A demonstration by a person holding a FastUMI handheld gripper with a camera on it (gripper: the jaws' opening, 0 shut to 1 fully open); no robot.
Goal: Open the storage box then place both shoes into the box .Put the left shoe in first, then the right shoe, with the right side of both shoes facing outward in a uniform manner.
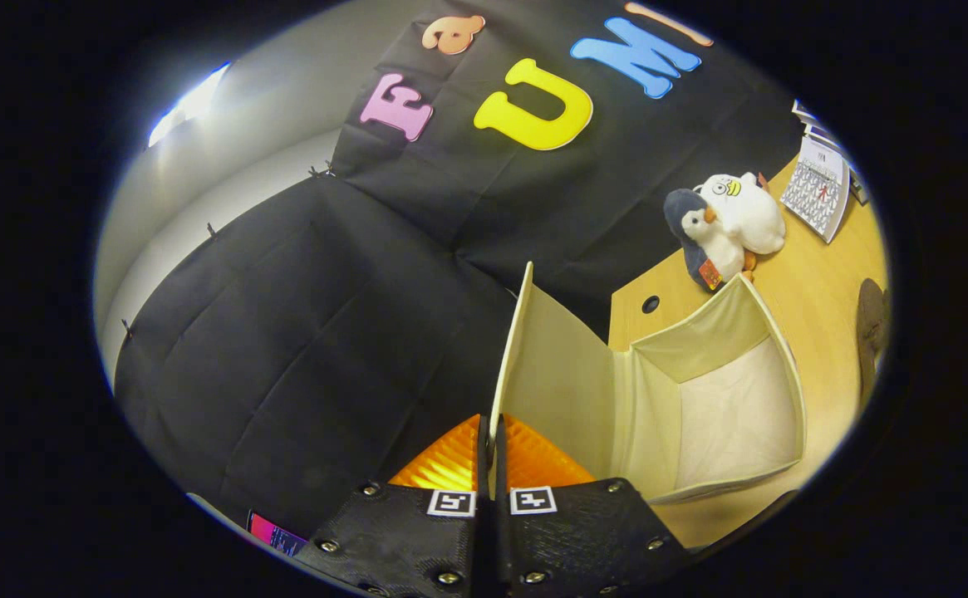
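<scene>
Claw [492, 432] pinched tight on storage box lid [546, 365], lid raised upright. Storage box [774, 448] open on tabletop [824, 274], plush penguins [720, 228] beyond it.

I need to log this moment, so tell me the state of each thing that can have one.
Tool: shut on the lid.
Lid: lifted, standing upright, pinched at its edge.
Storage box: open, inside looks empty, no shoe in it.
Plush penguin: lying on the table beyond the box, against a white plush.
</scene>
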